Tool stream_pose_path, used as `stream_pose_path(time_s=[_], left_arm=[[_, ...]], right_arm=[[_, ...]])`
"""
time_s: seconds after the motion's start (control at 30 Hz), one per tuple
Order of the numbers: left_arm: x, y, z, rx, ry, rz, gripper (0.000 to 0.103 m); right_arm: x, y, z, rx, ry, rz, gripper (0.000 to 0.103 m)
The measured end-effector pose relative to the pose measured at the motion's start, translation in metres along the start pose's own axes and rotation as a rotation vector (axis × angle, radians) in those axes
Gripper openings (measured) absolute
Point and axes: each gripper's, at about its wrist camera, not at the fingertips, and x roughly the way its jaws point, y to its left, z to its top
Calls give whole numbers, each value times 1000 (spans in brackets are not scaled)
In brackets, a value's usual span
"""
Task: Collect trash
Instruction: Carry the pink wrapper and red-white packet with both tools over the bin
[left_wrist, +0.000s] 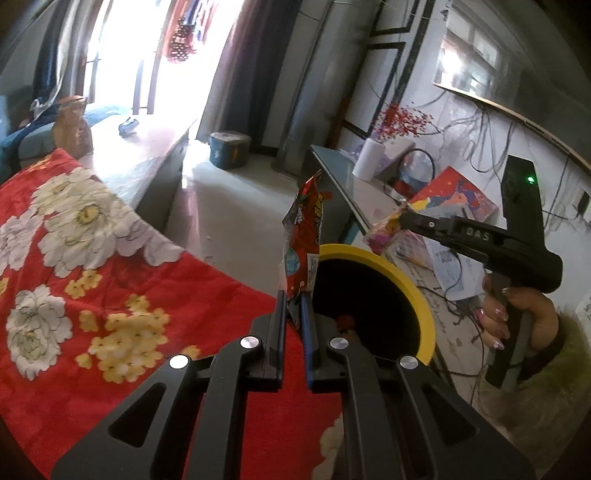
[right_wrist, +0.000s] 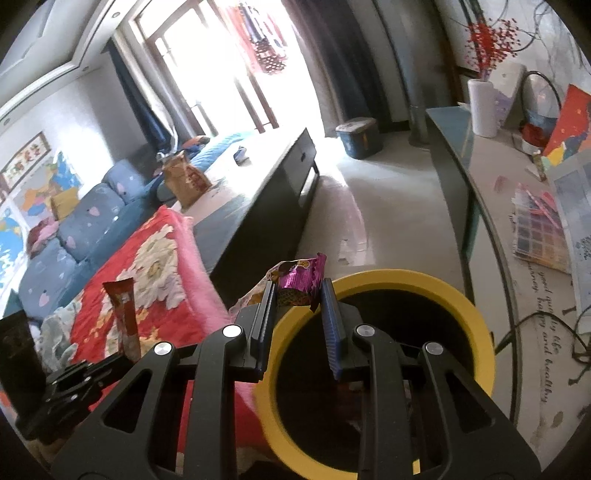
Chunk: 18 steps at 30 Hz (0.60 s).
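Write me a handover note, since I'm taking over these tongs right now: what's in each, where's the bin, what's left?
Left tongs: shut on the red snack wrapper, held upright beside the bin's rim.
Right tongs: shut on the purple wrapper, above the near rim.
Yellow-rimmed bin: on the floor beside the red floral blanket, some trash already inside.
Left: bring both wrappers over the opening and release them.

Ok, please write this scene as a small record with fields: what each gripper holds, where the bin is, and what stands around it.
left gripper: shut on red snack wrapper, held upright beside the bin's rim
right gripper: shut on purple wrapper, above the bin's rim
bin: yellow rim, dark inside, something reddish at the bottom
left of bin: red floral blanket
right of bin: cluttered side table
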Motion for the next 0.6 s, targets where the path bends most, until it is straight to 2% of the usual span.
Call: stream_pose_path(time_s=[0.6], left_arm=[[30,-52,-11,105,66,-59,8]], right_arm=[[-10,-47,-1,64,-28,-96,19]])
